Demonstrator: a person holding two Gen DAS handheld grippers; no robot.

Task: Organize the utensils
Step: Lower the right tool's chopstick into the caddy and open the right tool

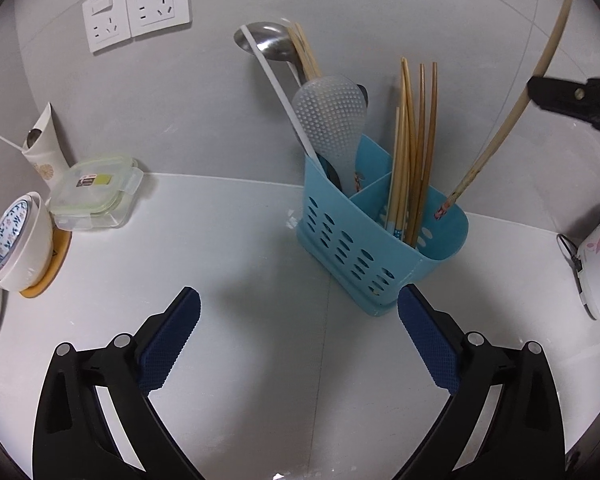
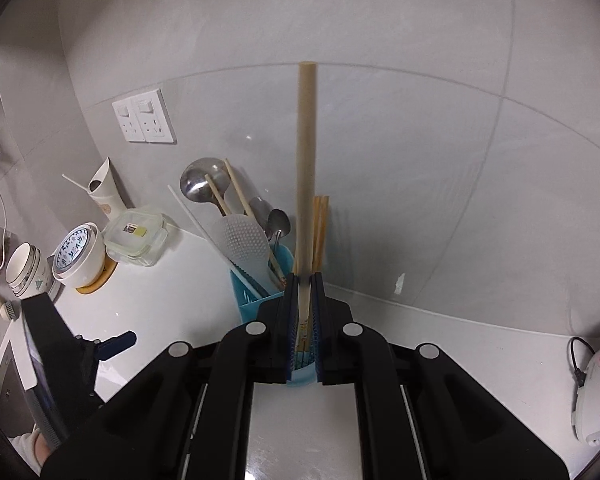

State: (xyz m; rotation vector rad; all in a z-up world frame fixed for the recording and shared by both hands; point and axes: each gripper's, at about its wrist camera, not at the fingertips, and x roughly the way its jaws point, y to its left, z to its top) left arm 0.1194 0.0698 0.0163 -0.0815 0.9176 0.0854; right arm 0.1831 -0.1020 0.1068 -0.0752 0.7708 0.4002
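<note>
right gripper pinches a bamboo chopstick, tip low to drop into the blue slotted plastic caddy; left gripper spread, empty.

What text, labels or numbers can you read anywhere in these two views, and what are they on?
No text can be read in either view.
Food container: a dark and yellow sticker on its lid, print too small to read.
Wall sockets: no visible lettering.
Lidded bowl: blue pattern only, no words.
Held chopstick in the right gripper: painted decoration near the tip, no letters.
Blue utensil caddy: unmarked.
</note>
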